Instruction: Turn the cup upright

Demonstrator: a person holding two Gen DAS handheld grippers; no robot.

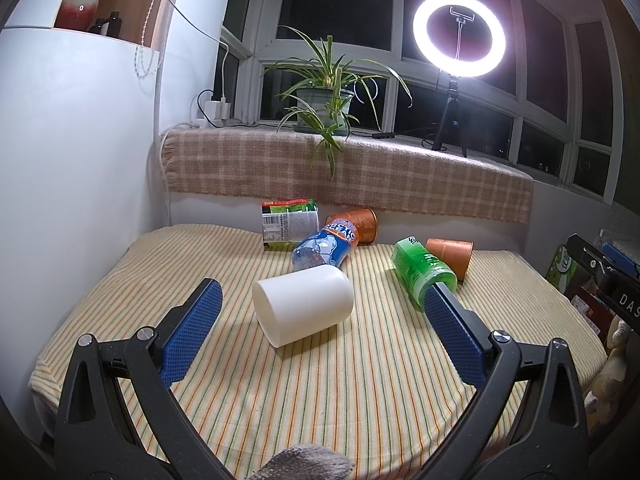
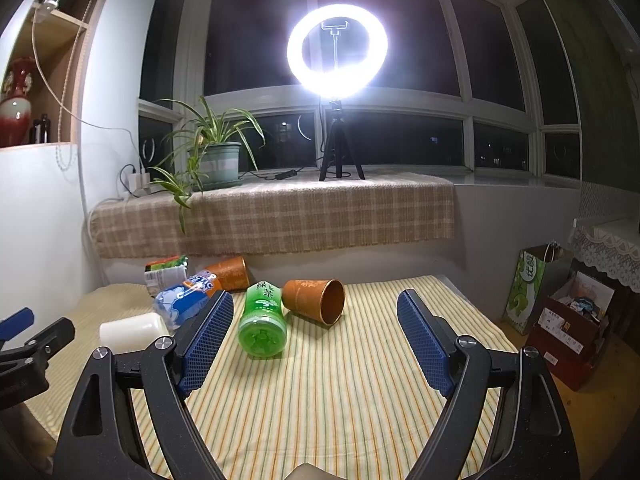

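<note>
A white cup [image 1: 304,304] lies on its side on the striped cloth, its closed base toward me. My left gripper [image 1: 320,294] is open, its blue pads either side of the cup and a little short of it. An orange cup [image 2: 314,300] lies on its side with its mouth facing right; it also shows in the left wrist view [image 1: 450,258]. A second orange cup [image 2: 230,274] lies further back, also in the left wrist view [image 1: 358,224]. My right gripper [image 2: 316,306] is open and empty, just in front of the near orange cup. The white cup [image 2: 132,332] lies at its left.
A green bottle [image 2: 262,322], a blue-labelled bottle [image 2: 184,300] and a green-labelled pack [image 1: 290,224] lie among the cups. A potted plant [image 1: 326,104] and ring light [image 2: 338,46] stand on the sill. Boxes and a bag [image 2: 532,286] stand on the floor at right.
</note>
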